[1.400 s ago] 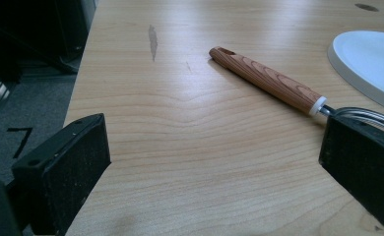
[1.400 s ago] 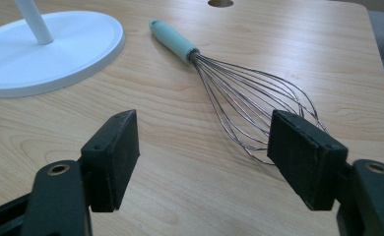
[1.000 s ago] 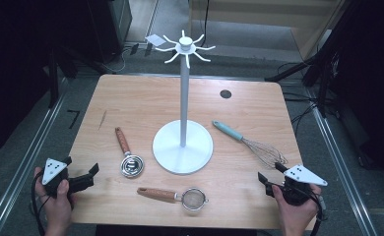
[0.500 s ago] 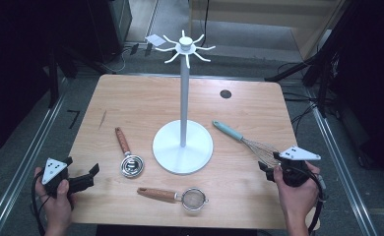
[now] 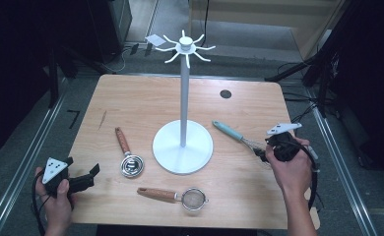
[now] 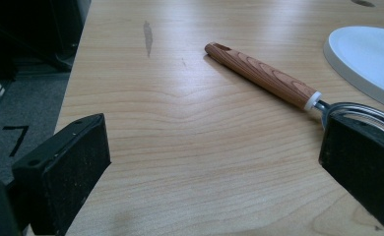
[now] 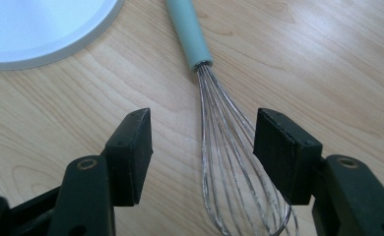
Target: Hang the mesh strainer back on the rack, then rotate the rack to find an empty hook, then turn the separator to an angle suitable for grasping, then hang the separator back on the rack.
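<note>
The whisk (image 5: 239, 137) lies flat on the counter (image 5: 131, 103), right of the white stand (image 5: 182, 146) and just clear of its round base. Its long axis runs on a slant in the high view: the handle points up and left toward the stand's pole, the wire end down and right toward the person's right hand (image 5: 291, 169). In the right gripper view the whisk (image 7: 219, 142) runs up the middle, handle away from the camera, wires fanning out toward it. The handle is a slim pale teal tube; the head is a narrow balloon of thin silver wires that gather into the handle's end. The right tool (image 5: 263, 153) sits over the wire end, and its 2 jaws have just been closing; they stand fairly wide, 1 on each side of the wires, with wood showing between pads and wires, so nothing is gripped. The left tool (image 5: 89, 174) rests at the counter's near left corner, jaws wide apart and holding nothing, aimed toward a wood-handled strainer (image 6: 278, 81).
</note>
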The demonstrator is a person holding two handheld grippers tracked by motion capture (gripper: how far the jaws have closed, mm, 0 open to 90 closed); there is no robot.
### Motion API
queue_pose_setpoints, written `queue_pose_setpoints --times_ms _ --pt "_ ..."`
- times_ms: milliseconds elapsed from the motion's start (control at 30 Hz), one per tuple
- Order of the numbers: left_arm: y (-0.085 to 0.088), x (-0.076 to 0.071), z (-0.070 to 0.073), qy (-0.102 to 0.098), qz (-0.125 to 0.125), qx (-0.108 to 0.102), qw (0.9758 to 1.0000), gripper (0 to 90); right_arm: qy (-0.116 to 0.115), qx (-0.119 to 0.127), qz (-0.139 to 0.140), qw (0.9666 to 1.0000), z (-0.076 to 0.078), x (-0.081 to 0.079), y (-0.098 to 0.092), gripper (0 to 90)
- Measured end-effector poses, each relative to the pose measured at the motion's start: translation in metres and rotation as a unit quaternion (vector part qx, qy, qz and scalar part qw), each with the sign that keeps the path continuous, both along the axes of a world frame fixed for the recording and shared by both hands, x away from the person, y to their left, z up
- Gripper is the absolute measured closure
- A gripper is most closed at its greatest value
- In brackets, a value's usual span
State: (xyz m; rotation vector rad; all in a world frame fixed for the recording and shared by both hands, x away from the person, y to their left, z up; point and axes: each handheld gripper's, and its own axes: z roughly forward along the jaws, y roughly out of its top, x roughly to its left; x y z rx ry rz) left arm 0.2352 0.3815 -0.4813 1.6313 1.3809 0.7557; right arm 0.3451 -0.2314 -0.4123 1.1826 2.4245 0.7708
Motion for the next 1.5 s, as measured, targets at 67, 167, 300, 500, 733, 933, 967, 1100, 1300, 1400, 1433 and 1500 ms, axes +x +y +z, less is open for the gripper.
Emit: queue_pose_setpoints --times_ms 67,167,300,500,733,933,967,1100,1300,1400,1433,1500 --pt "0.000 0.000 0.000 0.000 -0.001 0.000 1.0000 0.0 0.030 -0.031 0.006 0.9991 0.002 0.015 0.006 43.1" --pt "0.000 0.001 0.000 0.002 -0.001 -0.001 1.0000 0.0 0.048 -0.050 0.011 0.9976 0.001 0.026 0.009 44.0" --pt "0.000 0.001 0.000 0.003 -0.003 0.001 1.0000 0.0 0.060 -0.066 0.020 0.9958 -0.001 0.037 0.014 44.9" --pt "0.000 0.001 0.000 0.003 -0.003 0.001 1.0000 0.0 0.080 -0.100 0.033 0.9912 -0.006 0.052 0.026 46.2" --pt "0.000 0.001 0.000 0.004 -0.005 0.001 1.0000 0.0 0.108 -0.134 0.048 0.9838 -0.014 0.066 0.038 46.9" --pt "0.000 0.001 0.000 0.004 -0.007 0.002 1.0000 0.0 0.126 -0.136 0.056 0.9811 -0.015 0.076 0.041 51.7" --pt "0.000 0.001 0.000 0.003 -0.007 0.002 1.0000 0.0 0.131 -0.137 0.057 0.9803 -0.015 0.077 0.042 51.7" --pt "0.000 0.001 0.000 0.004 -0.008 0.001 1.0000 0.0 0.138 -0.146 0.059 0.9777 -0.017 0.082 0.045 51.1" --pt "0.000 0.001 0.000 0.005 -0.008 0.000 1.0000 0.0 0.148 -0.149 0.057 0.9761 -0.019 0.088 0.046 50.9" --pt "0.000 0.001 0.000 0.006 -0.008 0.000 0.9999 0.0 0.153 -0.146 0.055 0.9759 -0.018 0.091 0.048 52.8" --pt "0.000 0.001 0.000 0.007 -0.011 -0.003 0.9999 0.0 0.154 -0.140 0.062 0.9760 -0.018 0.093 0.049 53.6" --pt "0.000 0.001 0.000 0.007 -0.011 -0.002 0.9999 0.0 0.156 -0.140 0.063 0.9757 -0.018 0.093 0.050 54.1"
